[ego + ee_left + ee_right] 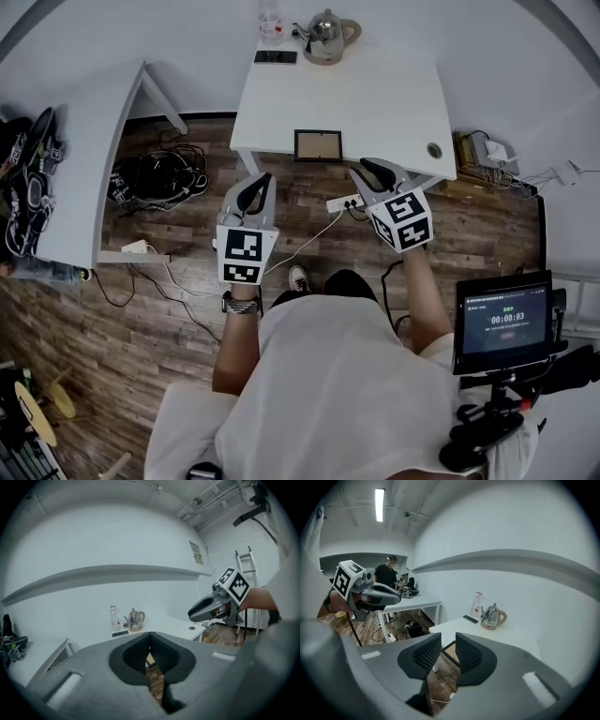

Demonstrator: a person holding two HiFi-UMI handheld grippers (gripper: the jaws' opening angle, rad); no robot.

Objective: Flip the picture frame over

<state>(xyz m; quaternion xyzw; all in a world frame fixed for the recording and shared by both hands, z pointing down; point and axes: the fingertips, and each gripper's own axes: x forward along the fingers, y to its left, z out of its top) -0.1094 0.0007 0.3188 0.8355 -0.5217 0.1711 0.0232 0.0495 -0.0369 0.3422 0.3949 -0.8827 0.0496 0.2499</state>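
A small dark picture frame (319,145) lies flat on the white table (375,103), close to its near edge. Both grippers hover over the wooden floor just short of that edge. My left gripper (258,181) is below and left of the frame, and in its own view the pads (140,651) meet at the tips with nothing between them. My right gripper (371,172) is below and right of the frame. Its jaws stand apart and empty, and the frame (450,651) shows through the gap in the right gripper view. Neither gripper touches the frame.
A steel kettle (326,37), a black phone (275,57) and a clear bottle (270,23) stand at the table's far edge. A cable hole (433,150) is at its right corner. A power strip (343,202) and cables lie on the floor. A second table (84,178) stands left.
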